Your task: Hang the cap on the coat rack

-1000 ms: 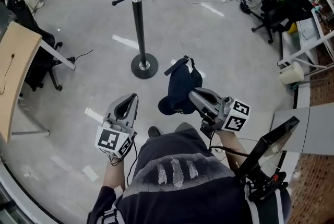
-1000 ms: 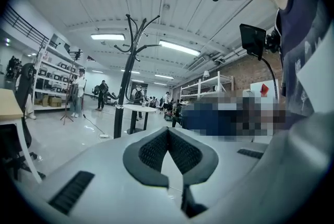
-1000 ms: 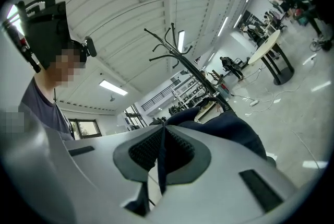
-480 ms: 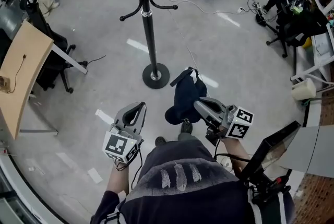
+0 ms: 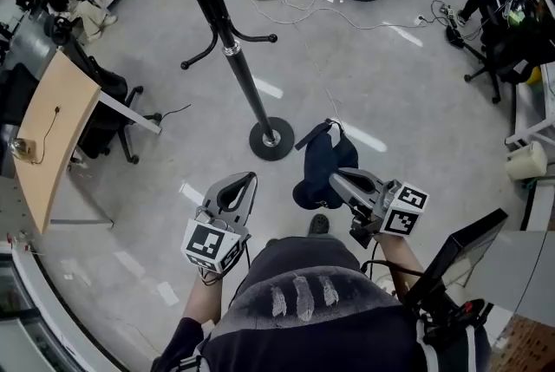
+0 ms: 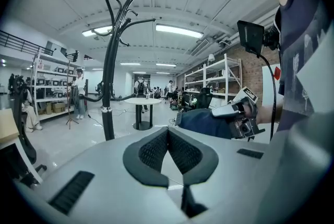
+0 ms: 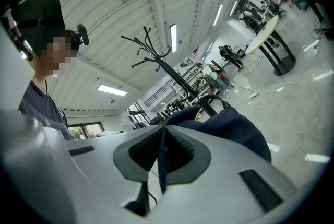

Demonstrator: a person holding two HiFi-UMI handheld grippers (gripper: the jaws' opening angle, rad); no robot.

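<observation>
Our right tool (image 5: pixel 335 179) has its jaws pinched tight on the dark blue cap (image 5: pixel 323 160), with the fabric running between the pads. The cap hangs in the air above the floor (image 5: pixel 390 101), near the base of the black coat rack (image 5: pixel 236 58) but apart from it. Our left tool (image 5: pixel 250 179) is alongside, jaws together with nothing between them.

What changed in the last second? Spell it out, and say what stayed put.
The head view has swung up toward the coat rack: more of its pole and hooks shows, its base lower and further right in the picture. Nothing was taken or let go. Unchanged: the right gripper stays shut on the dark blue cap, short of the rack; the left gripper stays shut and empty.
</observation>
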